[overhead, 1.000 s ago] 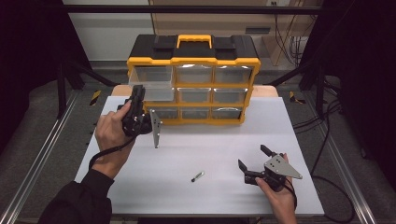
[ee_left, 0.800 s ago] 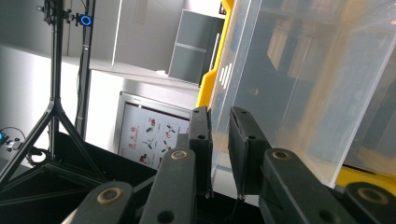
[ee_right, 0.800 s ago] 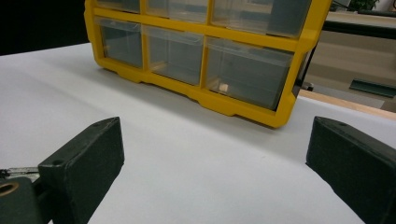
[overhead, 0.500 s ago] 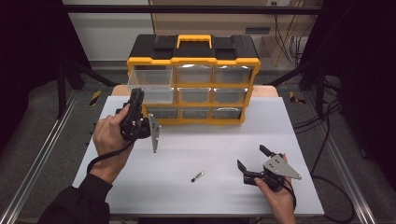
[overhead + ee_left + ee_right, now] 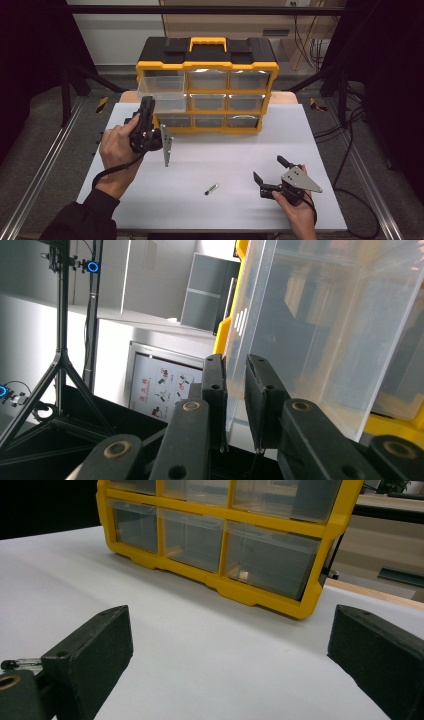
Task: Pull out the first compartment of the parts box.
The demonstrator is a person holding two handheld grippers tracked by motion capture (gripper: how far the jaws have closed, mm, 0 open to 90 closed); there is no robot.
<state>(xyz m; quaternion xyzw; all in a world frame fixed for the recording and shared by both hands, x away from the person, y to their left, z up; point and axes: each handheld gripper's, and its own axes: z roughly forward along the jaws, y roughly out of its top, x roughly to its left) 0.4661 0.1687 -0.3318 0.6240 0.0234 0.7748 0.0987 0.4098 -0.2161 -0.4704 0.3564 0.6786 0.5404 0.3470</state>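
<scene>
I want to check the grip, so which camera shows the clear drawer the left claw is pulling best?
The left gripper view: the clear drawer's front wall sits pinched between the left claw's jaws. The high view shows the drawer pulled out of the yellow organizer, with the grip itself too small to judge.

The left hand-held gripper (image 5: 147,111) is raised, turned on its side and pointing forward, its jaws nearly closed with a thin gap between them. The left hand (image 5: 118,145) wraps its grip, the dark-sleeved forearm (image 5: 82,217) coming in from the lower left. The right hand-held gripper (image 5: 269,175) sits low, pointing left, jaws wide apart, gripped from below by the right hand (image 5: 295,210).
</scene>
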